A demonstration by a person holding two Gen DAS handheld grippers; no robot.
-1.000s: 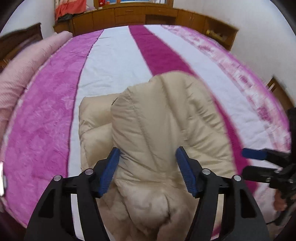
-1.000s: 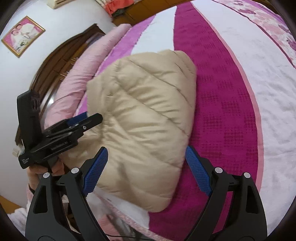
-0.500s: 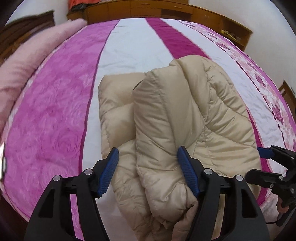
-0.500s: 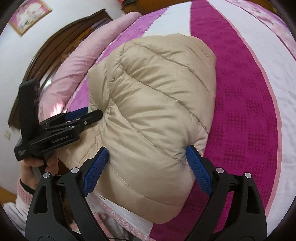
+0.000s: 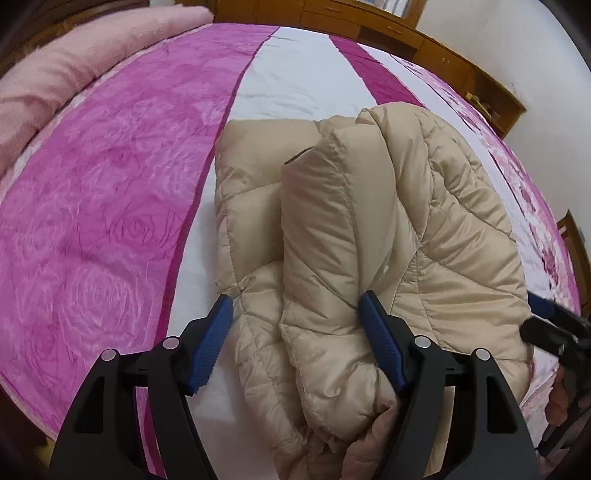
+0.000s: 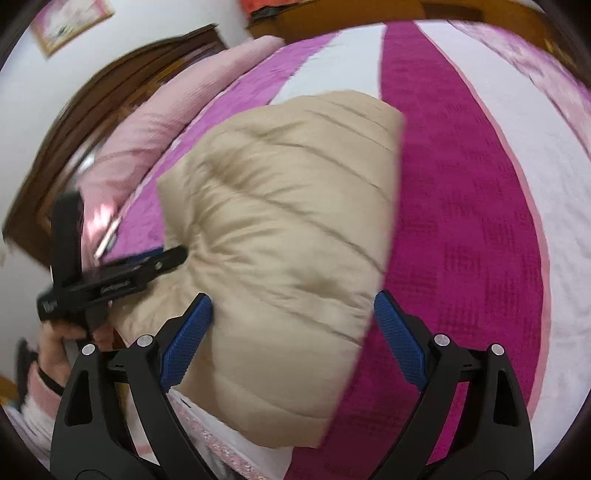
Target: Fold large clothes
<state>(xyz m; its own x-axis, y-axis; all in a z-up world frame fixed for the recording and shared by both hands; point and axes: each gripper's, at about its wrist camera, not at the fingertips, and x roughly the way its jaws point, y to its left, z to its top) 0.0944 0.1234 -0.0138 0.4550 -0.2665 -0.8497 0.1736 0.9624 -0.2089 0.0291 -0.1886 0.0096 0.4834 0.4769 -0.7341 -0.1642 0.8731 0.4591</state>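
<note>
A beige quilted puffer jacket lies folded in a thick bundle on the pink, white and magenta striped bed. My left gripper is open, its blue pads on either side of the bundle's near end. The jacket also shows in the right wrist view. My right gripper is open around the bundle's near right edge. The left gripper shows in the right wrist view, and the right gripper sits at the right edge of the left wrist view.
A rolled pink blanket lies along the bed's left side beside a dark wooden headboard. Wooden cabinets stand beyond the far end of the bed. A framed picture hangs on the wall.
Both grippers stay open and have moved in closer over the jacket bundle. The bundle has settled lower on the bed. The right wrist view is blurred by motion.
</note>
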